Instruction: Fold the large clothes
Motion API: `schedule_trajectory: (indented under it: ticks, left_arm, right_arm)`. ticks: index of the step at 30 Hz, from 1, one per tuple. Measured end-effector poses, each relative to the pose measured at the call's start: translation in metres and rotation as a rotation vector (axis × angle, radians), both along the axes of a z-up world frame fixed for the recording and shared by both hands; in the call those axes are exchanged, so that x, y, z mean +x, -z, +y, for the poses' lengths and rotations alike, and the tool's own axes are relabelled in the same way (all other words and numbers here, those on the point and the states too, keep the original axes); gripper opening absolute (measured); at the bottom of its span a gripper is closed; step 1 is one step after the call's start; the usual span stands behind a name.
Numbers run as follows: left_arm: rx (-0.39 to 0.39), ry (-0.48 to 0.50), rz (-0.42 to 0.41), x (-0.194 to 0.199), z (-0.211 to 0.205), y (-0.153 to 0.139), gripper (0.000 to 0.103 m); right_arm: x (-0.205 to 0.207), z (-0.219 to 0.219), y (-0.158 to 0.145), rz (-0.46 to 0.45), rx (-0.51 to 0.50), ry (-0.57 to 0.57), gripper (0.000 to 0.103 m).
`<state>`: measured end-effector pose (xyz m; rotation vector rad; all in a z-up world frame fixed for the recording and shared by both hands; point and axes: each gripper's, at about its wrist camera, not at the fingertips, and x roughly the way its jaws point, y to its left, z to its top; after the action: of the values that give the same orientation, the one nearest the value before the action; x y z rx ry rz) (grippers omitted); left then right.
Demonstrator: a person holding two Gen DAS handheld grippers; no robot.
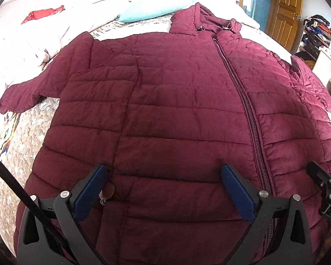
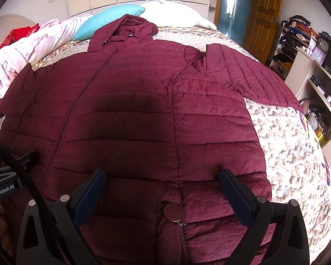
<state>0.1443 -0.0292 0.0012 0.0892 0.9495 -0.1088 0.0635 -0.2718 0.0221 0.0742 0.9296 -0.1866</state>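
jacket [image 1: 176,110] flat on bed [image 2: 286,137], zipped, hem cut off below frame | left gripper [image 1: 163,181] jaws wide apart, empty, over hem | right gripper [image 2: 162,183] same | sleeve ends partly hidden

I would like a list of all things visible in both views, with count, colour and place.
jacket: one, maroon, spread flat on the bed, zipped, hood far
bedspread: one, beige patterned, under the jacket
cushion: one, turquoise, beyond the hood
pillow: one, white, head of the bed
quilt: one, pale pink, far left
door: one, wooden, right background
shelves: cluttered, right wall
left tongs: black and blue, open, above the hem
right tongs: black and blue, open, above the hem
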Motion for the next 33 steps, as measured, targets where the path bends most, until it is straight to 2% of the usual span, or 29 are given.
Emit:
schedule_trajectory:
  ticks: [11,25,33]
  left_arm:
    - [-0.019,-0.006,0.004,0.001,0.002,0.002,0.103]
    - [-0.042,-0.006,0.014,0.002,0.006,0.003,0.103]
    - [-0.029,-0.006,0.013,0.002,0.004,0.004,0.103]
  right_arm:
    - [-0.004,0.005,0.004,-0.028,-0.044,0.012,0.103]
    - [-0.005,0.001,0.006,-0.033,-0.025,0.015,0.103]
    - [-0.002,0.012,0.005,-0.024,-0.106,0.018,0.103]
